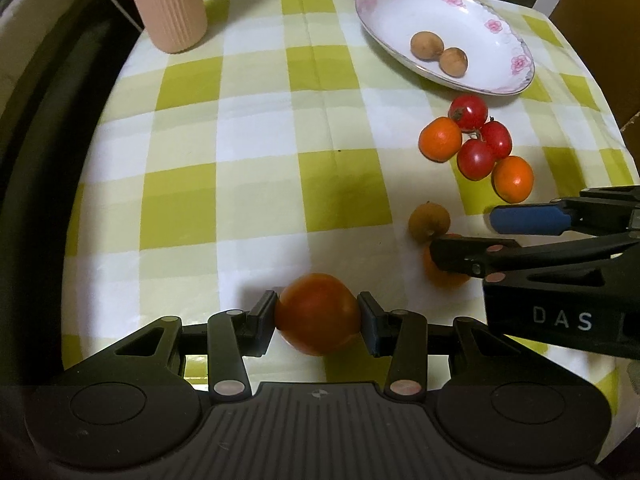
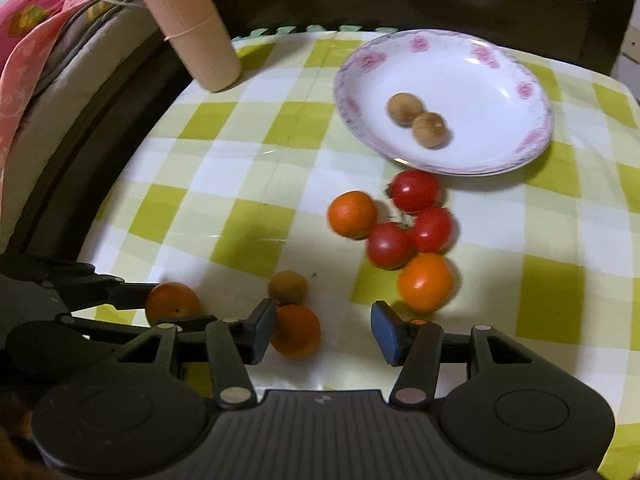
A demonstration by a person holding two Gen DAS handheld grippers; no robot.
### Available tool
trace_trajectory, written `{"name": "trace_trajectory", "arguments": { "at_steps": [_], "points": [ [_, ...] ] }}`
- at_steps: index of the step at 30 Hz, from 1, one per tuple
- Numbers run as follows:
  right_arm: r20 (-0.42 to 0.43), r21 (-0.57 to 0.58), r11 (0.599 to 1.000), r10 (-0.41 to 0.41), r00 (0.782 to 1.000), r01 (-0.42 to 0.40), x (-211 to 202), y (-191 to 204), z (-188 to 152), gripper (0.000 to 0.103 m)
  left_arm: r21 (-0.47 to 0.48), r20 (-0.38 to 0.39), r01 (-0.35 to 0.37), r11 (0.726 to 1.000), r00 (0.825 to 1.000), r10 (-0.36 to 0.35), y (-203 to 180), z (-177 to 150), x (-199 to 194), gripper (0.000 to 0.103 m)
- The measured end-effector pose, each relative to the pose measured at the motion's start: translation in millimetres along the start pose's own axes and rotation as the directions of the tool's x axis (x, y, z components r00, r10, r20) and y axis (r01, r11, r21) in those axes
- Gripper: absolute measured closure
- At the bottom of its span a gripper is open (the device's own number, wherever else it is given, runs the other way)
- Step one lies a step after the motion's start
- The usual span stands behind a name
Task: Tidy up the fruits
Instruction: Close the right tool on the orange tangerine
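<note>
My left gripper (image 1: pixel 318 316) is shut on an orange-red fruit (image 1: pixel 318 314), low over the cloth; it also shows in the right wrist view (image 2: pixel 172 302). My right gripper (image 2: pixel 324 330) is open, with a small orange (image 2: pixel 296 330) by its left pad and a brown longan (image 2: pixel 288 287) just beyond. A white flowered plate (image 2: pixel 500 92) at the far right holds two longans (image 2: pixel 416 118). Below it lies a cluster of three red tomatoes (image 2: pixel 416 220) and two oranges (image 2: pixel 426 282). The right gripper (image 1: pixel 464 236) enters the left wrist view from the right.
A pink ribbed cup (image 1: pixel 168 4) stands at the far left of the green-checked tablecloth (image 1: pixel 260 140). Dark furniture and bedding (image 2: pixel 40 80) border the table's left edge. The table's right edge is near the plate.
</note>
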State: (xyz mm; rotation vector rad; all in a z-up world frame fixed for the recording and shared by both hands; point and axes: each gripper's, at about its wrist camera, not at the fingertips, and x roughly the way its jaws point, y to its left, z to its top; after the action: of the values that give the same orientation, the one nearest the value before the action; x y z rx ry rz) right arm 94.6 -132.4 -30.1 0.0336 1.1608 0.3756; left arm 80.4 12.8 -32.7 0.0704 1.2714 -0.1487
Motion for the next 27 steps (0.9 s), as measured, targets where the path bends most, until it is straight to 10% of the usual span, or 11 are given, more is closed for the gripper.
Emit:
{"name": "trace_trajectory", "arguments": {
  "at_steps": [27],
  "points": [
    [-0.011,-0.024,0.998,-0.057,0.998,0.057,-3.9,0.3,-17.7,0.075,0.04,0.019,-0.04,0.998,0.999,0.04,-4.5,-10.8,-0.9,0.051]
  ]
}}
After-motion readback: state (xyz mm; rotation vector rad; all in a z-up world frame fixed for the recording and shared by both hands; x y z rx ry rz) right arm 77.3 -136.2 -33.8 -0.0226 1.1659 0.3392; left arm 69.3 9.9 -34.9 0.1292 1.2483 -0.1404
